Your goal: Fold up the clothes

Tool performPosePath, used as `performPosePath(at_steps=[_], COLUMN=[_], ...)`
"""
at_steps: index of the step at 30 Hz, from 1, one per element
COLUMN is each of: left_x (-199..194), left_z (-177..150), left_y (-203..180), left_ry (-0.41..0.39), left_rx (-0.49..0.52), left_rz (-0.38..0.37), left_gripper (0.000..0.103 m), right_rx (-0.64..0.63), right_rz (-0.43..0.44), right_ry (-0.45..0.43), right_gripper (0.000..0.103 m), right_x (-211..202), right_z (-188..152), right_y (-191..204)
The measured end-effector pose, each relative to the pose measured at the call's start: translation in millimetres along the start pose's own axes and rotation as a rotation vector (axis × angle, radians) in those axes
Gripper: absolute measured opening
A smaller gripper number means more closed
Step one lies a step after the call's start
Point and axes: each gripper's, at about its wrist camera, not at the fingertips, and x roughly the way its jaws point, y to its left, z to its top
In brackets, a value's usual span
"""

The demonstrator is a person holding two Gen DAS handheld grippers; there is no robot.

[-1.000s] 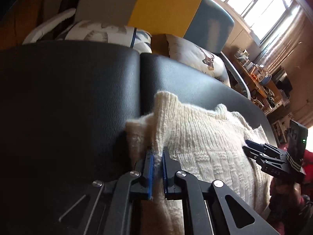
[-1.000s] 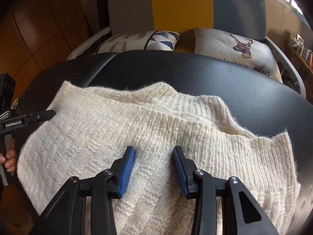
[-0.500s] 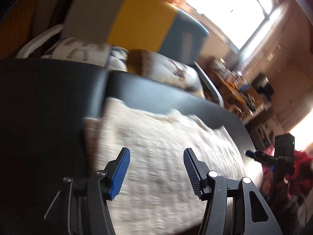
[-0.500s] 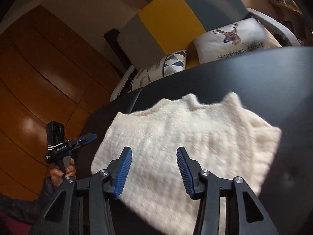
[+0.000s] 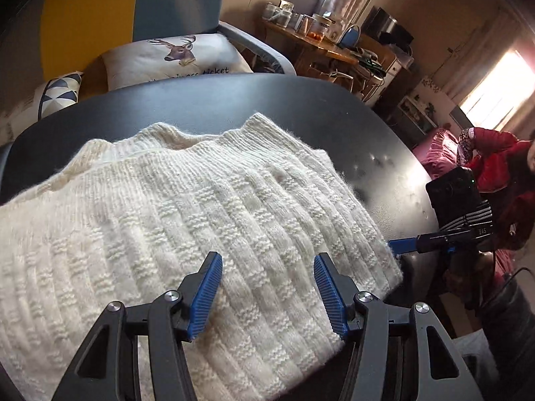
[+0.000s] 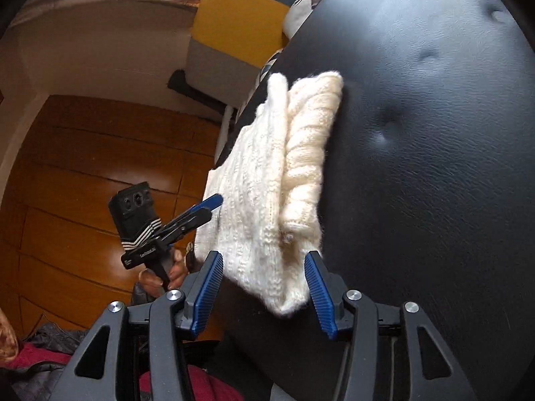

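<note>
The left gripper [image 5: 267, 292] has its jaws wide apart over the cream knitted sweater [image 5: 187, 234], clamped on nothing; a second ago they were pinched on a raised fold at the garment's edge. The right gripper [image 6: 262, 292] likewise stands with jaws apart, straddling the near corner of the sweater [image 6: 271, 193] without gripping it, as it did a second ago, though its view has since swung round to look along the folded stack from the side.

The blue finger pads [image 5: 205, 295] are finely ribbed. The sweater is fuzzy wool, with a ribbed collar and blocks of basket-weave stitch, and it lies folded in thick layers on the black padded desk [image 5: 301, 107], whose leather-like top is dimpled with tufts [image 6: 381, 130].

Beyond the desk, a pillow [image 5: 174, 56] shows a printed stag's head and the word "ticket"; the text before it is cut off. The lettering on the left gripper's body in the right wrist view is too small to read. A wooden floor [image 6: 67, 167] lies below.
</note>
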Motion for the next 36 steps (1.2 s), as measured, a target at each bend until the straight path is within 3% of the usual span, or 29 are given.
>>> performPosePath(at_steps=[5,8,11,13,17,21,23,29,31,36], left_x=[10,19,33,36,34,14,2,-24,-21,-5], left_z=[3,2,0,-1,-4,-4,-5,-9,-11,-18], left_y=[2,-1,-3,-7,-15,-12,-8,1,2,-2], left_ry=[0.011,0.038,0.080,0.082,0.075,0.031,-0.006,-0.081,-0.073,-0.057], left_rx=[0.005,0.014,0.025,0.033,0.069,0.048,0.036,0.007,0.007,0.023], left_rz=[0.013,0.035,0.063,0.064,0.081,-0.007,-0.018,-0.038,-0.031,-0.031], left_gripper=[0.062,0.066,0.069,0.074,0.076,0.076,0.075,0.075,0.075,0.075], right_rx=[-0.051,-0.137,-0.201,-0.192,-0.194,-0.193,-0.210,-0.205,-0.175,-0.188], right_rz=[0.032,0.084,-0.062,-0.070,-0.098,-0.133,-0.182,-0.286,-0.344,-0.450], right_ry=[0.153,0.347,0.595,0.606,0.554,0.443,0.361,0.020,-0.048,-0.104], right_gripper=[0.052,0.055,0.051,0.045,0.045,0.046,0.054,0.054,0.054,0.054], right_x=[30,50,80,79,69,52,36,-6,-1,32], right_z=[13,3,-15,-12,-11,-13,-11,31,49,82], right_y=[9,33,38,37,38,39,46,67,66,67])
